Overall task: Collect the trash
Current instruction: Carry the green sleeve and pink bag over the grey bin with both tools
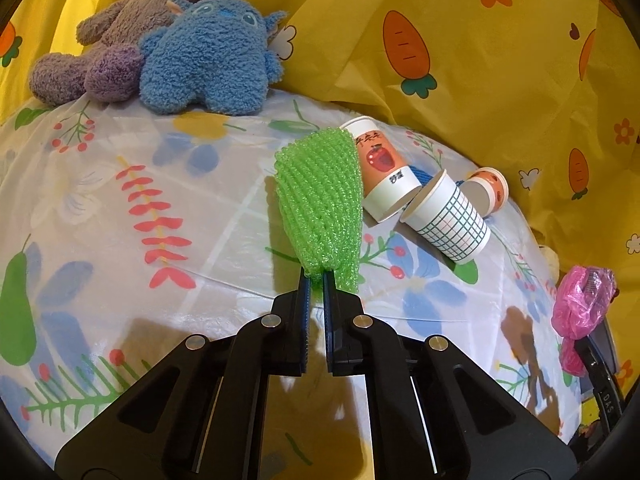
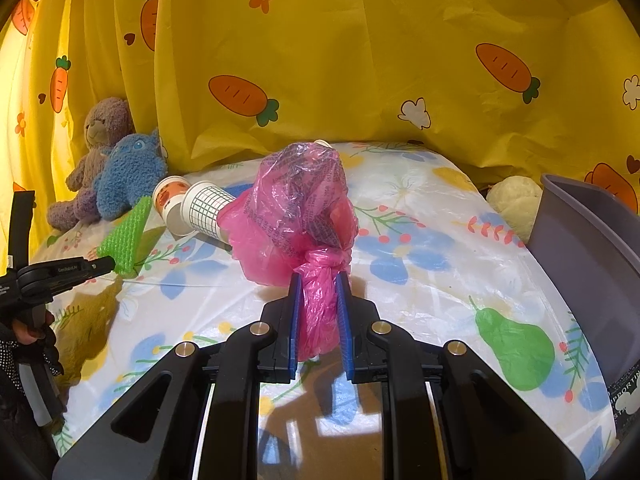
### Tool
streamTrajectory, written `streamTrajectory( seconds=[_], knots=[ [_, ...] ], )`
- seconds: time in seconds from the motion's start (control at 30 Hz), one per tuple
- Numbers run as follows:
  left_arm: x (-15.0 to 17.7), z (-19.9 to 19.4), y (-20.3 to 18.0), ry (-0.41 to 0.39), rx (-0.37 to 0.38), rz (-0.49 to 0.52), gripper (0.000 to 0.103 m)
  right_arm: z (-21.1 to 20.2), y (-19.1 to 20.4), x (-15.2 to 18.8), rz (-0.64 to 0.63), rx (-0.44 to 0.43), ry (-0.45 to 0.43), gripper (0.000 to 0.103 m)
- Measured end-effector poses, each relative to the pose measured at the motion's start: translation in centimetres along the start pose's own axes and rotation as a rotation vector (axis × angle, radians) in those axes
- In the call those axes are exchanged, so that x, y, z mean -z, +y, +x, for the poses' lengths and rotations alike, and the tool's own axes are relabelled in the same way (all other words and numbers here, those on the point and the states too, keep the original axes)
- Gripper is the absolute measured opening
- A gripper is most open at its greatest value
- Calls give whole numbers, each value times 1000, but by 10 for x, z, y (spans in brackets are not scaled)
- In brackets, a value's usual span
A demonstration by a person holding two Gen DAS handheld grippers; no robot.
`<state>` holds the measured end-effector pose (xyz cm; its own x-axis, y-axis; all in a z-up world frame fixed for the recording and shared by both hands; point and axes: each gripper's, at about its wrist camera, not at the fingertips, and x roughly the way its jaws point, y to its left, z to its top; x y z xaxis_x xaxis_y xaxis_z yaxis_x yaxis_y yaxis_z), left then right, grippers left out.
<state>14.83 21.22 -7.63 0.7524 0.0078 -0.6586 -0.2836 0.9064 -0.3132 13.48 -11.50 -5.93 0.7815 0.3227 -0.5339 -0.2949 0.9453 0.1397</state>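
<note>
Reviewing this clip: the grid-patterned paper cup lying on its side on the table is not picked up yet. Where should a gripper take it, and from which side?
Probably the open rim. The grid-patterned paper cup lies tipped over, its mouth facing the left gripper and the apple-print cup leaning against it. Coming from the near, mouth side, one finger inside and one outside the thin wall avoids the crowded body.
</note>
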Motion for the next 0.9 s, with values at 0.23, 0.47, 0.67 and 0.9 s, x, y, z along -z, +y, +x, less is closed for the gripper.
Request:
streamTrajectory(
  seconds=[0.23, 0.47, 0.67, 0.9],
  knots=[
    [3, -43, -20, -94, 46, 36, 5, -14, -6, -2, 6, -3, -23, 18],
    [13, -74, -68, -149, 114, 135, 5, -37, -15, -2, 20, 5, -52, 18],
    [30, -84, -114, -145, 183, 215, 5, -61, -26, -1, 20, 29, -76, 18],
    [45, -84, -163, -124, 256, 292, 5, -85, -47, -3, 34, 72, -108, 18]
  ],
)
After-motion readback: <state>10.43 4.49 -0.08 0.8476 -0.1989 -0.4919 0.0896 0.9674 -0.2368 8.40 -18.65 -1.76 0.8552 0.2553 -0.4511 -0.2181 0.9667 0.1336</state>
